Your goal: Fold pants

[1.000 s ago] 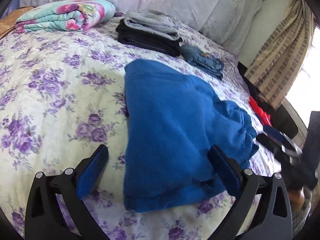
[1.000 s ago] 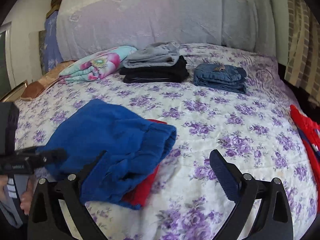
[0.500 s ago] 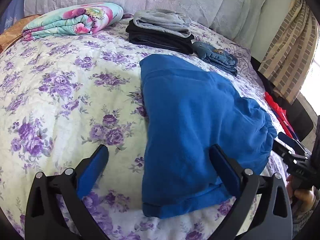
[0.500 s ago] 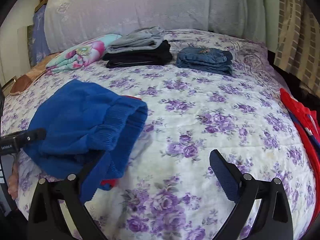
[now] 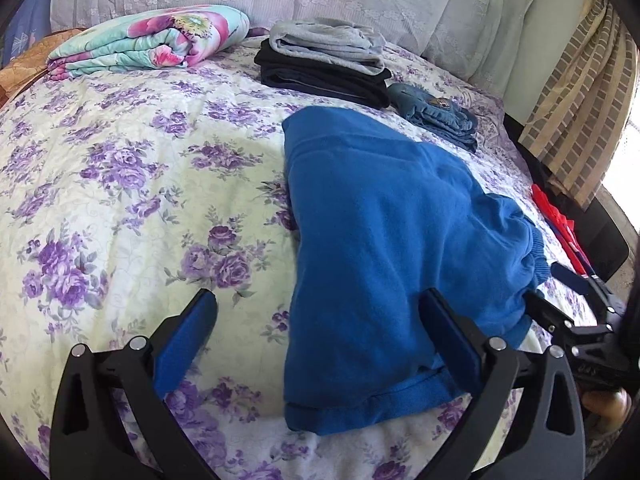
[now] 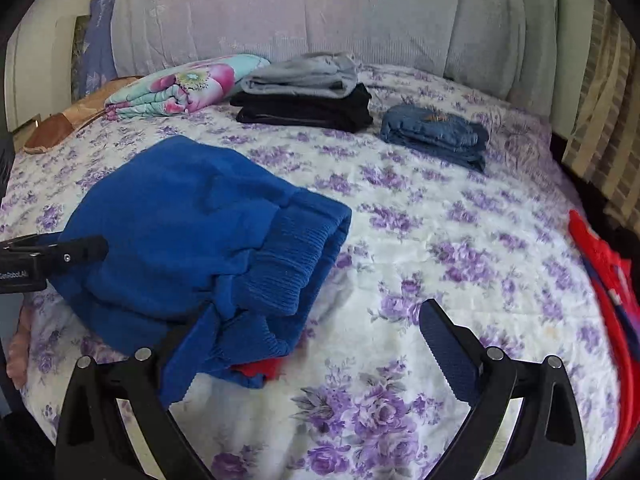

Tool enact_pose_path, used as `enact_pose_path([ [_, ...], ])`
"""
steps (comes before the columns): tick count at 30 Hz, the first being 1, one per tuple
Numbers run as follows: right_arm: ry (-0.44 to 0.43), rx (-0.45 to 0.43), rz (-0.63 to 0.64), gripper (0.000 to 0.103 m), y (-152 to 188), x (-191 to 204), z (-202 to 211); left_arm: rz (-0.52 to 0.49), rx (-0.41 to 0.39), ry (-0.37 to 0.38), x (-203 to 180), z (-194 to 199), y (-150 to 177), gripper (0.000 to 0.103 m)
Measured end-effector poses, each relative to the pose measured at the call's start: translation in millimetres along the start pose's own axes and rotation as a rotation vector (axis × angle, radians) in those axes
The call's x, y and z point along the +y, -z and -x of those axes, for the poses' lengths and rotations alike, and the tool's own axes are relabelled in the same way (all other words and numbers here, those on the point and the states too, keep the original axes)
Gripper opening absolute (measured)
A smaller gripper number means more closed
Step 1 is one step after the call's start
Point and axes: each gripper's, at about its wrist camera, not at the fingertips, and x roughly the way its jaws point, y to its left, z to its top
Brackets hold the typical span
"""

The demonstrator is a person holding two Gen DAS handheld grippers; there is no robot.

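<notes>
Bed cover, white w/ purple flowers, fills most of both views. At the far end, near the headboard cover, lies a folded floral blanket. Beside it a grey folded garment sits on top of a black folded garment. Folded jeans lie right of this stack, apart. Red cloth at the right edge. Checked curtain hangs on the right.

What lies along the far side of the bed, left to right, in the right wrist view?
Floral folded blanket → grey folded garment stacked on black folded garments → folded blue jeans.
</notes>
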Motion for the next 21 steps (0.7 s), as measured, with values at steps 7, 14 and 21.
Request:
enact_pose_path([
  [7,0.055,-0.064,0.011,0.099,-11.7,-1.2,27.5,0.024,0.009,0.014,4.2,-2.1,-1.3,0.099],
  [14,0.021,-0.123,0.012,0.099,-43.5,14.1,24.4,0.042,0.013,0.035,7.2,-2.4,-1.7,0.099],
  [21,0.020,-0.107,0.078,0.099,-64.0,40.6,-0.2,0.058,0.020,0.053,9.8,-3.4,-1.7,0.099],
])
